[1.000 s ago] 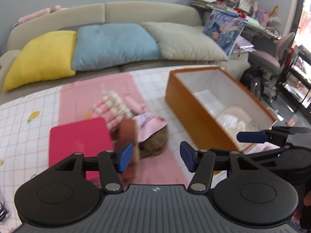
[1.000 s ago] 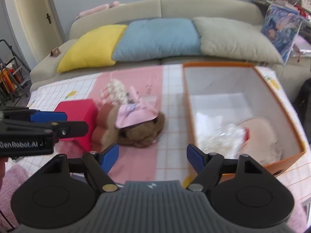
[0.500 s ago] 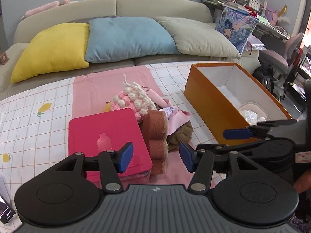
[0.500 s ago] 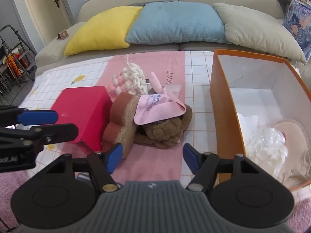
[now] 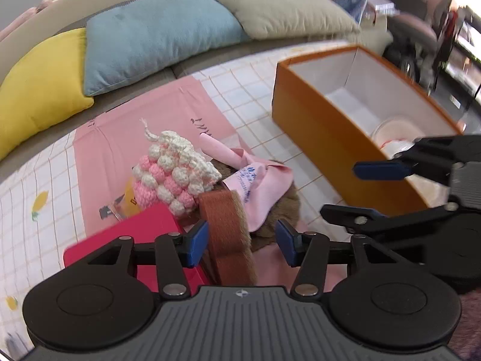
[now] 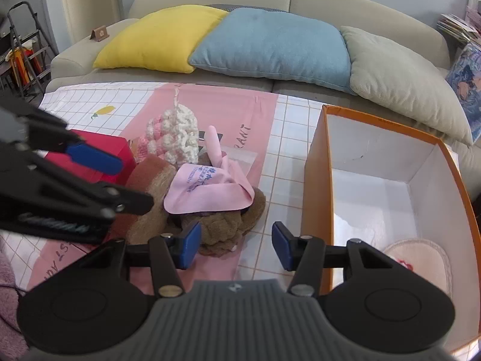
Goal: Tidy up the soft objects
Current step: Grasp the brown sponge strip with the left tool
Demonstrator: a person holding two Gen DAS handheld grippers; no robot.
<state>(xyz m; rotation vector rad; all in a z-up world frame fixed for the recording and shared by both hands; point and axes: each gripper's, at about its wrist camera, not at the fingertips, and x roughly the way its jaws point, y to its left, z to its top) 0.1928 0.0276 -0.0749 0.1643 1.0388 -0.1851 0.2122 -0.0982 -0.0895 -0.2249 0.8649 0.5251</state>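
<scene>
A pile of soft things lies on the pink mat: a pink-and-white crochet piece [image 5: 174,174] [image 6: 174,135], a pink cloth [image 5: 261,186] [image 6: 207,189], a brown plush [image 6: 228,225] and a brown fuzzy pad [image 5: 228,234] [image 6: 150,192]. My left gripper [image 5: 242,245] is open, its fingers on either side of the brown pad's near end. My right gripper [image 6: 234,248] is open and empty, just in front of the brown plush. An orange box [image 5: 315,126] [image 6: 315,186] stands to the right with a white round pad [image 6: 421,258] inside.
A red box [image 5: 126,240] [image 6: 99,147] sits left of the pile. A sofa behind the table holds a yellow cushion [image 6: 159,39], a blue cushion [image 6: 270,45] and a beige cushion [image 6: 399,81]. The table has a white checked cloth [image 6: 90,108].
Both grippers have moved forward and down toward the pile. The left gripper's fingers now flank the brown pad. Both stay open.
</scene>
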